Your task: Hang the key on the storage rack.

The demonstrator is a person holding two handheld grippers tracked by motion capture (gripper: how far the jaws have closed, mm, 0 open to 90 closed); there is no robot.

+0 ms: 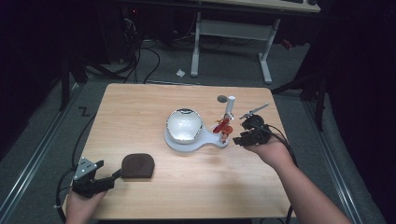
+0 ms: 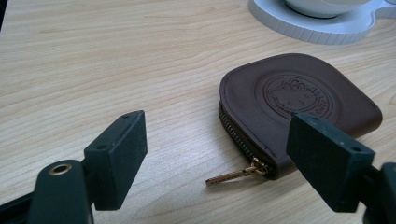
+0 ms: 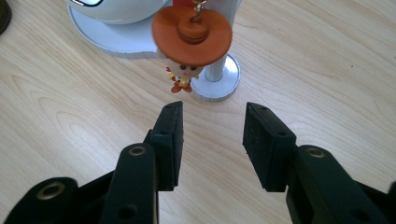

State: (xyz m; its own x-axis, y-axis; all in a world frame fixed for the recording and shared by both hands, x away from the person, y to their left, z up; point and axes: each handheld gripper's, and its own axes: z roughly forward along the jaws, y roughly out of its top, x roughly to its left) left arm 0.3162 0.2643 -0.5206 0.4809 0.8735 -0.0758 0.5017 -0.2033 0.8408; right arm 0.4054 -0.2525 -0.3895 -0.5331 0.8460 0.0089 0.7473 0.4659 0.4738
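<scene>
your right claw (image 3: 212, 140) stands partly open with nothing between its jaws, just short of the orange-hatted charm (image 3: 190, 39) hanging at the white stand's post (image 3: 219, 70). your left claw (image 2: 217, 154) is wide and empty, the brown zip pouch (image 2: 299, 100) flat on the counter (image 2: 116, 56) just ahead.

The bench (image 1: 187, 186) is lit evenly from above while the surrounding room is left dark. Glare is seen on the white dome (image 1: 184, 124). The hanging cowboy figurine (image 3: 191, 37) is slightly blurred by closeness.
</scene>
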